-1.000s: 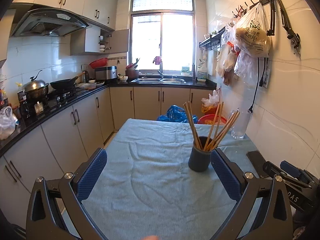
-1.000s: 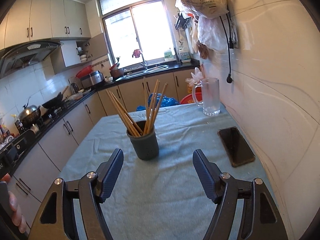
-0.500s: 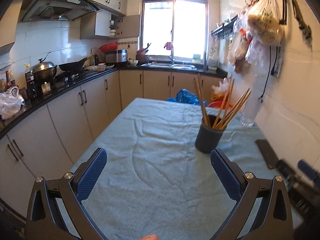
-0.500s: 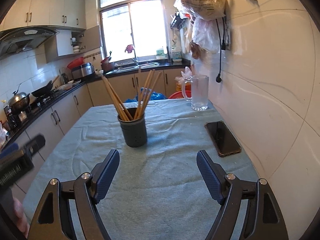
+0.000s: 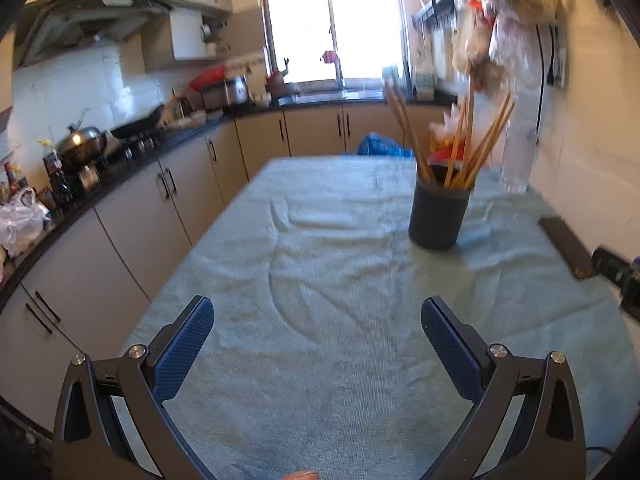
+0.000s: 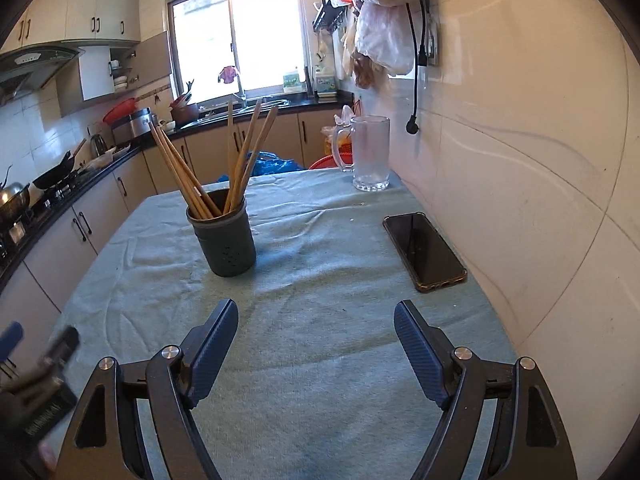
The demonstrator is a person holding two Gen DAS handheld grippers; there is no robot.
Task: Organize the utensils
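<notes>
your left claw [image 5: 318,344] released, empty | your right claw [image 6: 316,336] released, empty | chopsticks [image 6: 240,156] lean splayed in dark holder [image 6: 226,238] on surface [image 6: 320,288] | risk: you clip a leaning stick and tip the holder toward phone [image 6: 424,250] or glass mug [image 6: 370,152]
</notes>
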